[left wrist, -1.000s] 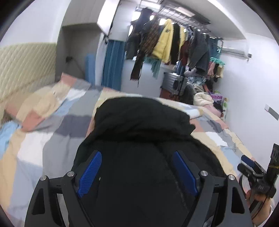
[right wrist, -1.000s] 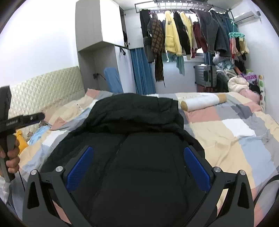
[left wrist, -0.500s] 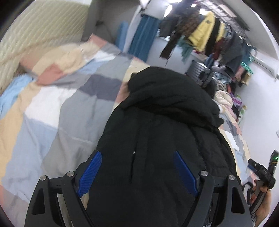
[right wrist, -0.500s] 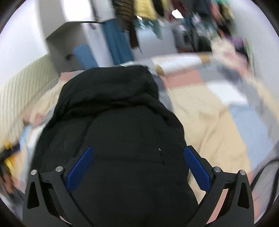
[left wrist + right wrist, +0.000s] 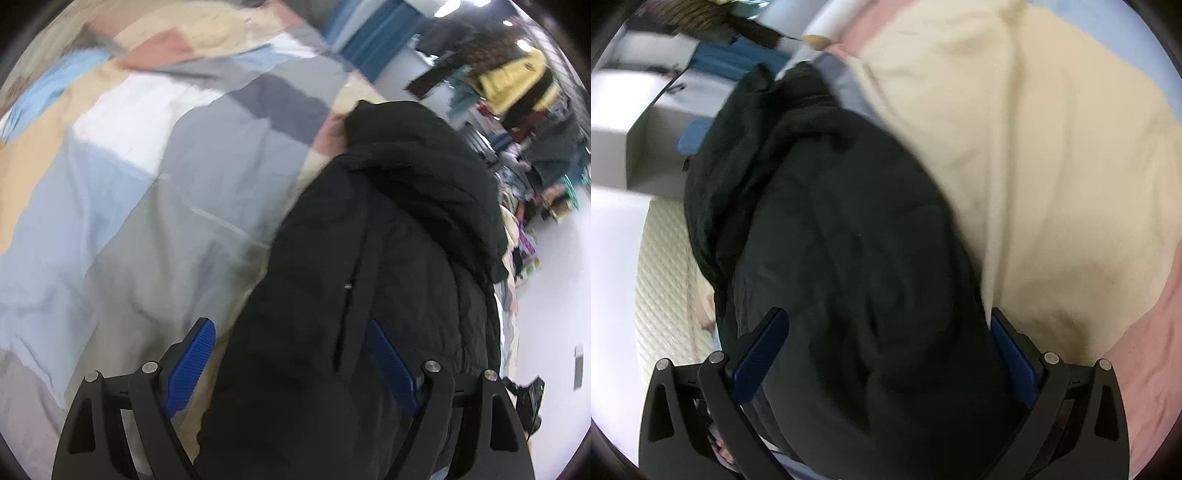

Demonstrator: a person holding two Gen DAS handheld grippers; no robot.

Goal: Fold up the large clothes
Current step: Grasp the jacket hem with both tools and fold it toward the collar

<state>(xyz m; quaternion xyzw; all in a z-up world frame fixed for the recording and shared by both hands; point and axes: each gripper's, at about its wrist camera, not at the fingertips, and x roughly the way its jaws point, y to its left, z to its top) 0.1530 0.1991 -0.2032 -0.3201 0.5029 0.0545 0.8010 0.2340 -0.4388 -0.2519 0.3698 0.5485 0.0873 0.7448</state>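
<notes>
Both tools, left tool (image 5: 291, 369) and right tool (image 5: 886, 354), gaped wide over the black coat (image 5: 388, 258); I feared a bunched, slippery grab.

No readable text, label, brand, number or sign shows in either view.

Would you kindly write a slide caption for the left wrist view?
Open left gripper over a black padded hooded jacket lying on a pastel patchwork bedspread.
</notes>
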